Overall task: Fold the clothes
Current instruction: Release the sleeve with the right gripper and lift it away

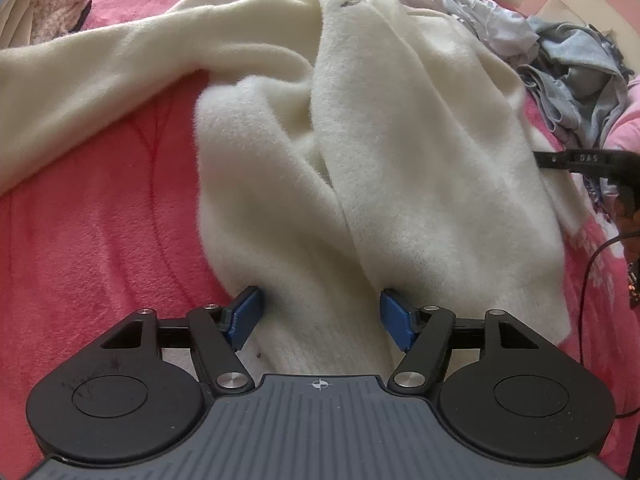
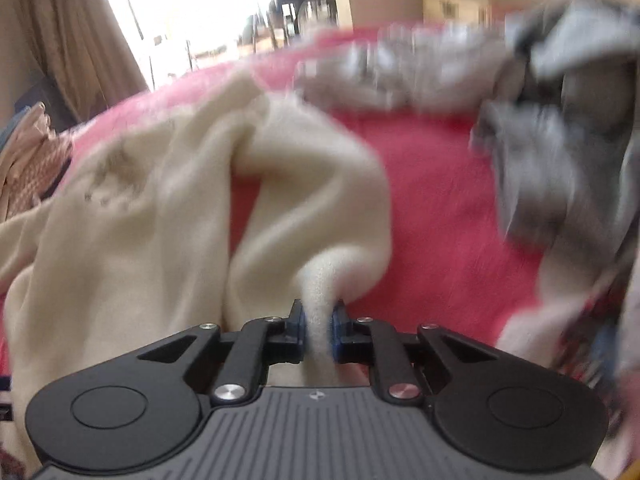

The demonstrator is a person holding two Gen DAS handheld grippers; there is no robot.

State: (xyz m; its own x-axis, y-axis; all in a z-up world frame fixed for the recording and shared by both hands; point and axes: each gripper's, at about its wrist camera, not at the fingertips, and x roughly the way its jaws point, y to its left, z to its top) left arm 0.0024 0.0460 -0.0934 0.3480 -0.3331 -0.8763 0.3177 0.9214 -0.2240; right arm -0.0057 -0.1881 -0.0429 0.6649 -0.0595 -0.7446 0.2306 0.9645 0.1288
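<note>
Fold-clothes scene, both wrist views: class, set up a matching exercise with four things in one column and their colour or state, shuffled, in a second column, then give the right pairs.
Column one:
1. left gripper
2. right gripper
3. blanket
4. clothes pile

Column two:
A. pink, spread under everything
B. grey, crumpled to the right of the cream garment
C. open, a pad on either side of the cream garment's hem
D. shut on a pinch of cream garment

Pairs: 1-C, 2-D, 3-A, 4-B
</note>
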